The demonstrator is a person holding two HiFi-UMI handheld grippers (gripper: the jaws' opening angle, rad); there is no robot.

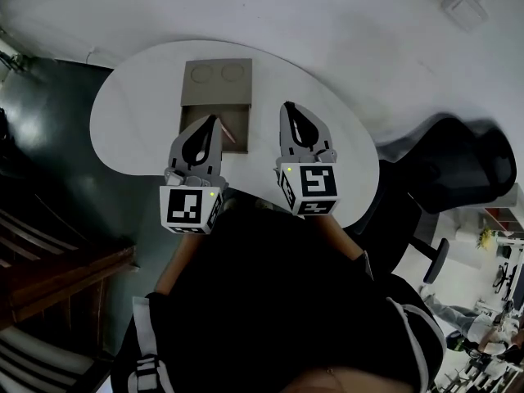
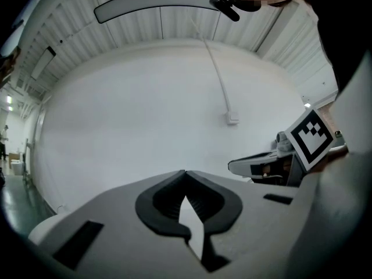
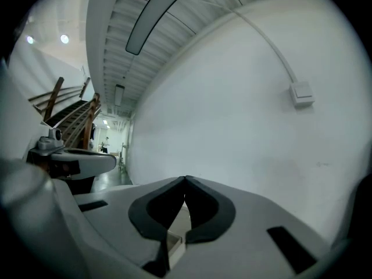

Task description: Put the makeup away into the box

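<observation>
A flat brown box [image 1: 216, 95] lies on the round white table [image 1: 139, 113]; its far part has two round recesses. In its near open part lies a thin reddish stick [image 1: 228, 130]; I cannot tell what it is. My left gripper [image 1: 214, 119] hovers over that open part, jaws shut with nothing between them. My right gripper [image 1: 288, 106] hangs just right of the box, shut and empty too. Both gripper views face the white wall, with the closed tips [image 2: 185, 172] [image 3: 185, 179] meeting. Each view shows the other gripper [image 2: 264, 166] [image 3: 75, 161] beside it.
A black office chair [image 1: 458, 170] stands to the table's right. Wooden stairs [image 1: 49, 252] sit at the left over a dark floor. A small white wall box [image 2: 232, 119] [image 3: 302, 95] with a cable is on the wall ahead.
</observation>
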